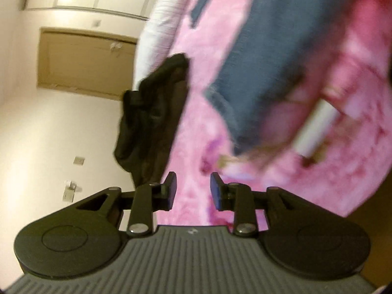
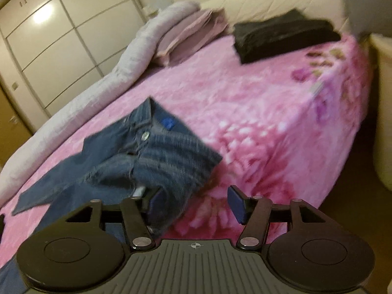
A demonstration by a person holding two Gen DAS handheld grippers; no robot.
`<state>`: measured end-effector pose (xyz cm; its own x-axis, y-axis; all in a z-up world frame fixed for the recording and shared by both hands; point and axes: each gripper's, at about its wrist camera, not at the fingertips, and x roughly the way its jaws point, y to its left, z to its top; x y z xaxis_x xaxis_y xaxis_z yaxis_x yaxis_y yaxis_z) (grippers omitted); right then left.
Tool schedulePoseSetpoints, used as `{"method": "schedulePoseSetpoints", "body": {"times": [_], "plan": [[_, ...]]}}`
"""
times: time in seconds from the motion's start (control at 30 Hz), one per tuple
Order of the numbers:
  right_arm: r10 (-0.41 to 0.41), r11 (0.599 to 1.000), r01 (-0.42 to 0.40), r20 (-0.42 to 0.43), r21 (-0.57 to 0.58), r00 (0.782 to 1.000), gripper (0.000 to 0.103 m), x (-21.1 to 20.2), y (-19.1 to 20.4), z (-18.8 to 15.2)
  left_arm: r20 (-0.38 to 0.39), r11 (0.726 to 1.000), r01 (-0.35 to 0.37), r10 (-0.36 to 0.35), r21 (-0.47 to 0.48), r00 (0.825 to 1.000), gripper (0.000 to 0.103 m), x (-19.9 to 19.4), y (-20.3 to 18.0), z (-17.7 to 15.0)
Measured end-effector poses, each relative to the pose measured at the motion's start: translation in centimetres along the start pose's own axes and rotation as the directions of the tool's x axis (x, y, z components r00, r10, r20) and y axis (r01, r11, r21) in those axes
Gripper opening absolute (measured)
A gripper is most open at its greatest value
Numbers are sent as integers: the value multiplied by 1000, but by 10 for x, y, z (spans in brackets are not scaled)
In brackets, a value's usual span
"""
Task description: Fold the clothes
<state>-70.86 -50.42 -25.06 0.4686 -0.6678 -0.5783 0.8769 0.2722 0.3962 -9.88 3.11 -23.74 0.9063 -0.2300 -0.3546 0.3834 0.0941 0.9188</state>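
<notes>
**Two grippers released over one pair of jeans**

Between my right gripper's [image 2: 196, 202] two blue-padded fingers [image 2: 237, 204] I see open space: they stand wide apart and pinch nothing. One fold of the jeans [image 2: 156, 156] lies in front of the left-hand pad and hides part of it; whether cloth and pad touch I cannot tell. My left gripper [image 1: 193, 191] is released too, its two pads parted by a narrower gap, with only pink blanket showing through it.

Outward from there, I count one pair of blue jeans, lying on the pink floral blanket [image 2: 257, 122] near its close edge, waistband toward the far side, one metal button and one bright blue label showing, a leg trailing off to the left. In the blurred, tilted left view the denim [image 1: 267, 56] runs as a single blue band across the blanket.

Farther off sits one stack of folded black clothes [image 2: 284, 36] near the far corner of the bed; the left camera catches it too [image 1: 156, 112]. Beside it lie one long rolled pale duvet [image 2: 137, 56] and one mauve pillow [image 2: 196, 36]. One white wardrobe [image 2: 49, 36] stands behind.
</notes>
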Motion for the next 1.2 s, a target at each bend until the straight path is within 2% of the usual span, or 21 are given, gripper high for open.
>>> {"method": "schedulePoseSetpoints", "body": {"times": [0.07,0.13,0.2,0.3,0.37,0.53,0.67,0.77,0.93,1.07,1.13,1.2], "plan": [[-13,1000,12,47,5,999,58,-9,5,7,28,1000,-7,8,-21,1000,34,1,10,17],[0,1000,0,96,1,995,58,-15,10,18,83,1000,7,-5,-27,997,36,4,13,51],[73,996,-68,116,-51,990,58,-15,23,32,142,999,26,-21,-29,990,40,8,15,87],[220,969,-212,45,-130,974,59,10,44,52,231,999,50,-45,-17,972,43,15,14,142],[255,954,-254,-12,-158,967,59,34,57,63,292,998,55,-60,24,954,46,20,4,178],[274,924,-295,-116,-245,955,59,100,88,82,393,987,56,-113,153,912,48,50,-27,260],[213,922,-262,-193,-285,958,59,158,96,100,448,973,44,-144,224,882,56,95,-43,314],[185,928,-248,-235,-277,954,59,192,98,114,478,961,32,-165,274,863,64,128,-54,344],[244,861,-347,-295,-373,924,59,217,133,109,490,923,-15,-189,384,851,64,186,-68,378],[232,833,-359,-324,-421,917,59,239,152,96,519,903,-70,-178,423,836,60,229,-72,390],[215,842,-341,-319,-418,923,59,246,152,90,521,891,-96,-169,443,837,57,251,-73,396],[200,850,-323,-312,-416,929,59,252,153,84,533,882,-102,-182,460,826,50,266,-73,400]]}}
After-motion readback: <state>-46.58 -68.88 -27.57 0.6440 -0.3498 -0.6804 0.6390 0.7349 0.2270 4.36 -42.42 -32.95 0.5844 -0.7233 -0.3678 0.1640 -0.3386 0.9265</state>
